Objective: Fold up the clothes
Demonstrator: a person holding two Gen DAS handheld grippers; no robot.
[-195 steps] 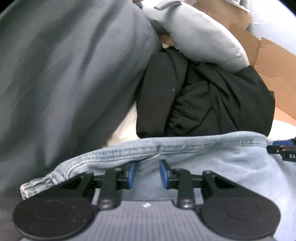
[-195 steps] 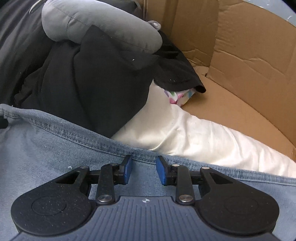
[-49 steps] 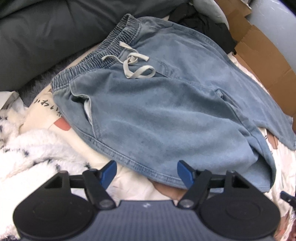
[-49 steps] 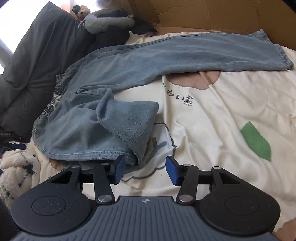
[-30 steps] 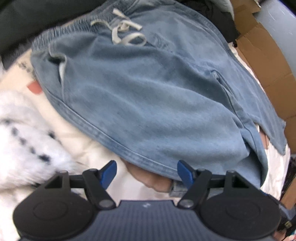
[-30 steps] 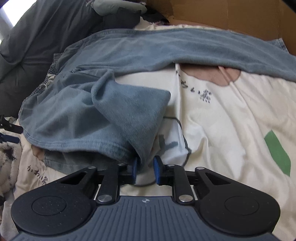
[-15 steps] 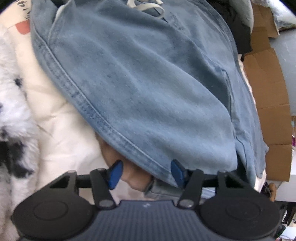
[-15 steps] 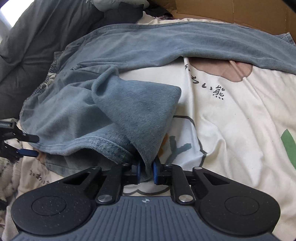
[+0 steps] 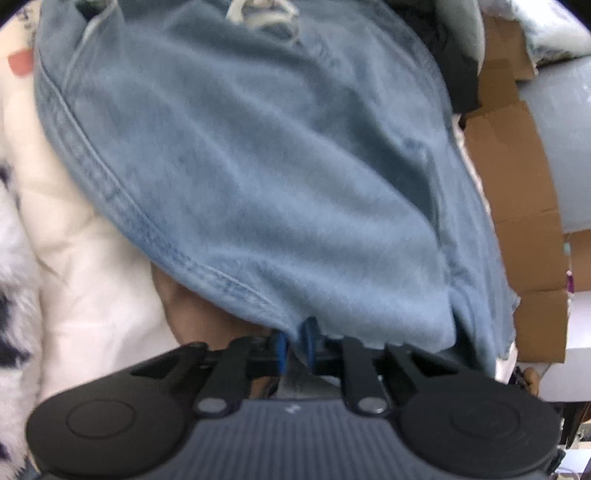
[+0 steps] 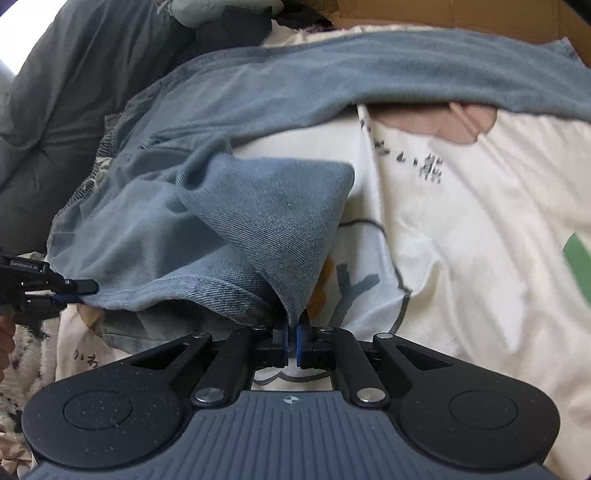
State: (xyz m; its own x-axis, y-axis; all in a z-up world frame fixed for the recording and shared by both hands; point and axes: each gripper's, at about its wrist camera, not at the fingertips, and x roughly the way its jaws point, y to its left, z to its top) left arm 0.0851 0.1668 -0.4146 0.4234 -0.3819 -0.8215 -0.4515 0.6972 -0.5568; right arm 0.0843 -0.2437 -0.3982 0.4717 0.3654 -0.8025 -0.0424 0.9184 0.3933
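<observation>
Left gripper (image 9: 295, 341): its blue pads have just been closing and now pinch the stitched side edge of the jeans — denim fills the narrow gap between them. In the right wrist view it shows at the far left (image 10: 79, 290), clamped on that same edge.
Right gripper (image 10: 291, 338): its jaws have likewise just been closing and are now pressed together on the tip of a folded-back trouser leg, which rises from them in a taut triangle.
Jeans (image 9: 258, 166): light blue denim, spread on the bed just ahead of both grippers; one leg is doubled back over the hip, the other leg (image 10: 406, 74) stretches straight across the far side of the bed.
Drawstring (image 9: 258, 14): pale cord at the waistband, at the far end of the garment in the left wrist view.
Bed cover (image 10: 480, 221): cream, printed with cartoon shapes and dark characters, lying under the jeans.
Fluffy blanket (image 9: 11, 240): white with dark spots, left of the jeans.
Grey bedding (image 10: 55, 92): bunched beyond the waistband.
Cardboard (image 9: 517, 184): brown panels along the far right — upright beside the bed.
</observation>
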